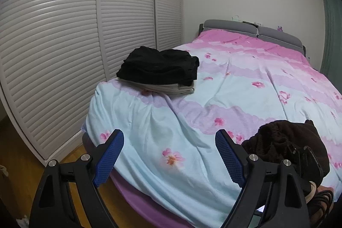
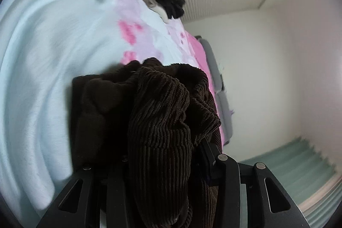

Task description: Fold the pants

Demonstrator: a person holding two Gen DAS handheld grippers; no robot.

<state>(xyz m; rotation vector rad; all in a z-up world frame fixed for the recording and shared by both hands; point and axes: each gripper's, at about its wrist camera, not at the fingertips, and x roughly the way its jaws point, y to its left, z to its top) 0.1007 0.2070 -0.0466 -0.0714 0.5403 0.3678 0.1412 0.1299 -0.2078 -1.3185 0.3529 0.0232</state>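
Two grippers are working over the bed (image 1: pixel 192 99). The left gripper (image 1: pixel 170 155) is hovering spread and empty at the near left corner; at near right, the right gripper (image 2: pixel 162 155) is pinching the bunched brown corduroy pants (image 2: pixel 158 112). Bunched cloth risks slipping or folding crooked. Only the left view is showing the folded stack (image 1: pixel 158 69) clearly.

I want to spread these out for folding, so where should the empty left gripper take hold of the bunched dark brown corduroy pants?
The dark brown corduroy pants hang bunched from the right gripper, shut on them. The left gripper is open and empty. I would bring it in from its right side and pinch the loose upper edge of the bunch, probably the easiest free fold to reach.
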